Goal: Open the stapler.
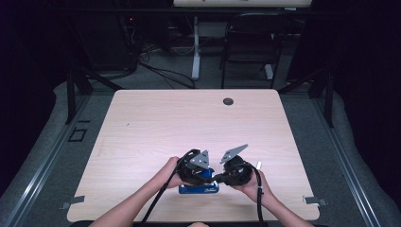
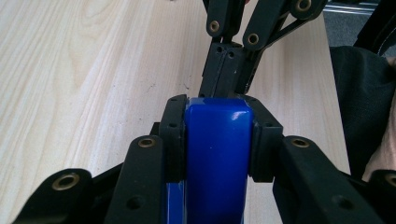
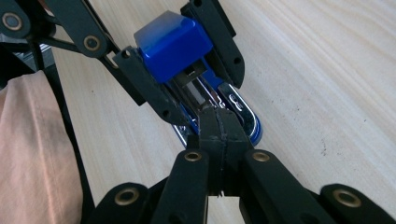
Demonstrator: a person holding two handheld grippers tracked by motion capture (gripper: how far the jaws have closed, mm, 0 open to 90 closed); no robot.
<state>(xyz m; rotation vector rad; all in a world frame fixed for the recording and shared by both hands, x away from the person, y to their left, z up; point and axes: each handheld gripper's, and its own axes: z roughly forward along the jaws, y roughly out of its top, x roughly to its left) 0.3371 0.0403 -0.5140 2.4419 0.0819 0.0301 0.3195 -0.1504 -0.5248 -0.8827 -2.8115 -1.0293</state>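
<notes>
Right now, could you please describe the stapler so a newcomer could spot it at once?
On the pale wooden table, look at the near edge, where two hands meet. The stapler lies between them, its top clamped in the left gripper. It is the one glossy blue thing among black parts.

High view: desk (image 1: 189,118) evenly lit from above, room around it near black, picture soft and low in detail. Gripper views bright and close; glare on the blue stapler (image 2: 217,140) top and its metal base, nearest jaw links slightly blurred, faint shadows on the wood.
</notes>
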